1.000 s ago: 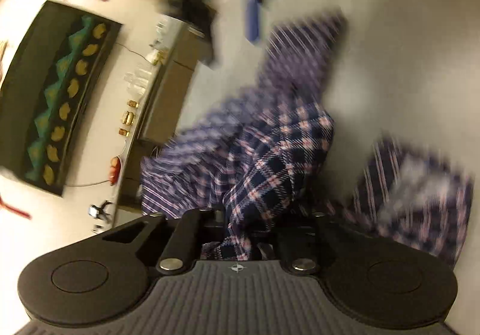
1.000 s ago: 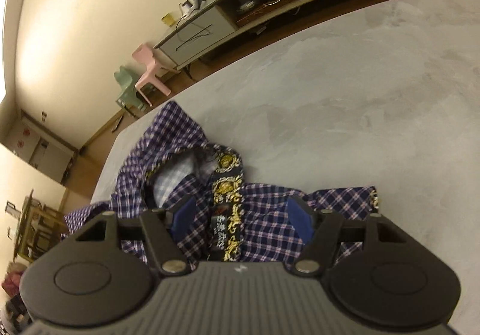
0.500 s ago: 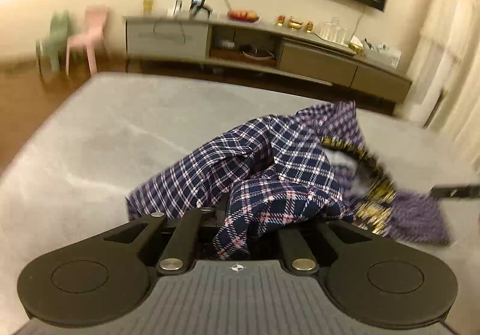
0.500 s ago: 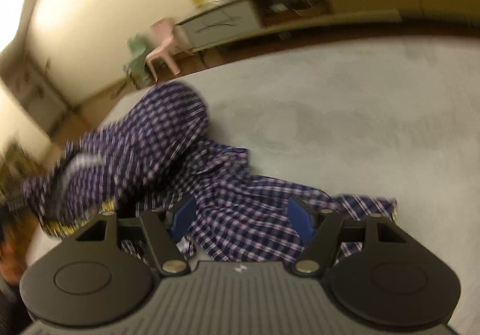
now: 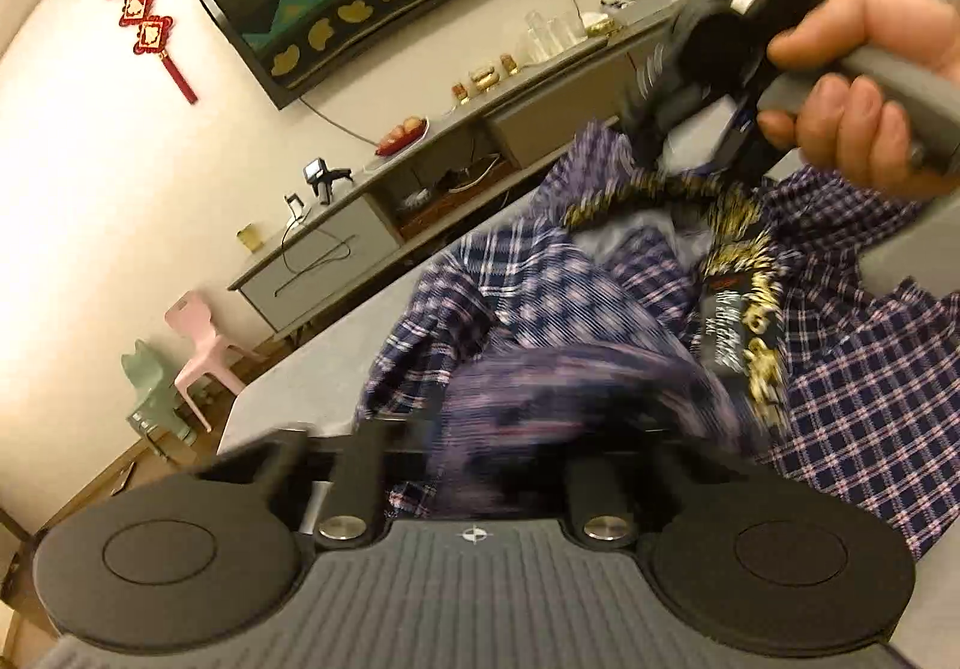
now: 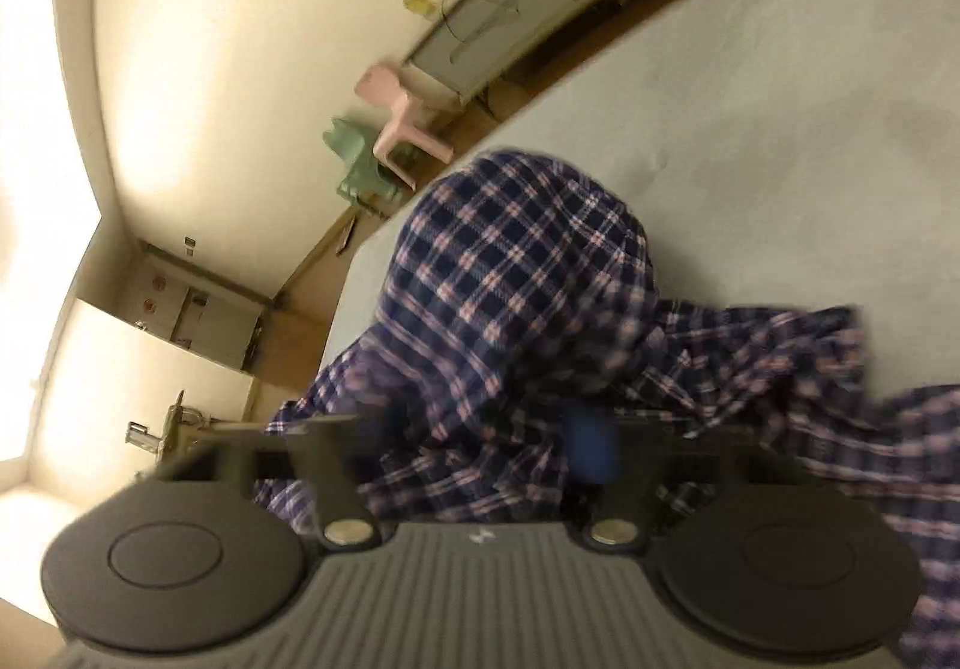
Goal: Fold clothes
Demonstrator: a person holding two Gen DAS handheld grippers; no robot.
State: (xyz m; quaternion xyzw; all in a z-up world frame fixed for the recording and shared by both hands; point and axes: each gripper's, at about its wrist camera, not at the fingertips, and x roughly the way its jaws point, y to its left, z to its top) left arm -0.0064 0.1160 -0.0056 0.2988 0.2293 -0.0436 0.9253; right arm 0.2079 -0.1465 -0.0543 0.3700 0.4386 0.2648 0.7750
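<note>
While the left gripper [image 5: 480,447] holds a bunched fold of the shirt [image 5: 852,369] in narrow jaws, the cloth is a blurred wad, so the pinch may hold several layers and the fold would drag crooked. Against 1 second ago, the collar [image 5: 744,309] now faces this camera and a hand [image 5: 864,87] with the other tool is above it.

In the right view, the right gripper [image 6: 480,447] is closing from wide, shirt [image 6: 516,273] between the jaws, heaped on the bed [image 6: 780,87]; closing blind into that heap may catch the wrong edge.
</note>
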